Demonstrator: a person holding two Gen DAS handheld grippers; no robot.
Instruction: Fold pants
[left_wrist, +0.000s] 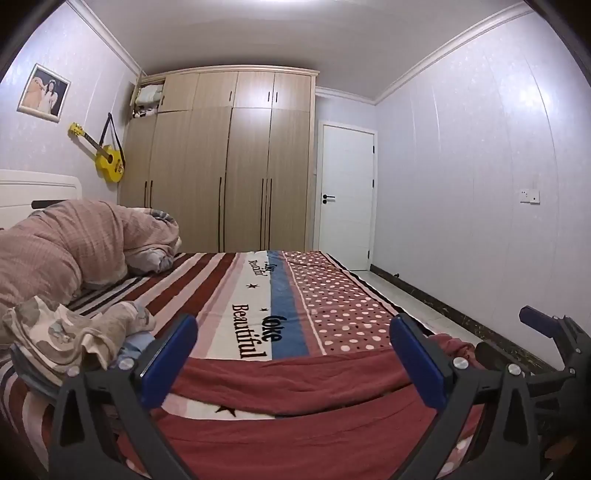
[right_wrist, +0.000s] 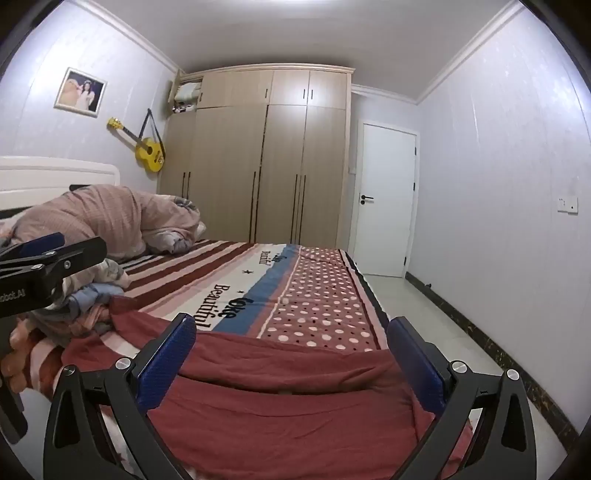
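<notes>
Dark red pants (left_wrist: 295, 380) lie spread across the near end of the bed, also in the right wrist view (right_wrist: 295, 402). My left gripper (left_wrist: 293, 354) is open, its blue-padded fingers wide apart just above the pants, holding nothing. My right gripper (right_wrist: 291, 358) is open too, low over the pants near the bed's right side, empty. The right gripper also shows at the right edge of the left wrist view (left_wrist: 554, 343). The left gripper shows at the left edge of the right wrist view (right_wrist: 48, 254).
The bed has a striped and dotted cover (left_wrist: 325, 295). A pile of other clothes (left_wrist: 66, 336) sits at the left. A pink quilt (left_wrist: 74, 243) is heaped near the headboard. A wardrobe (left_wrist: 221, 166), a door (left_wrist: 347, 199) and tiled floor (right_wrist: 443, 332) lie beyond.
</notes>
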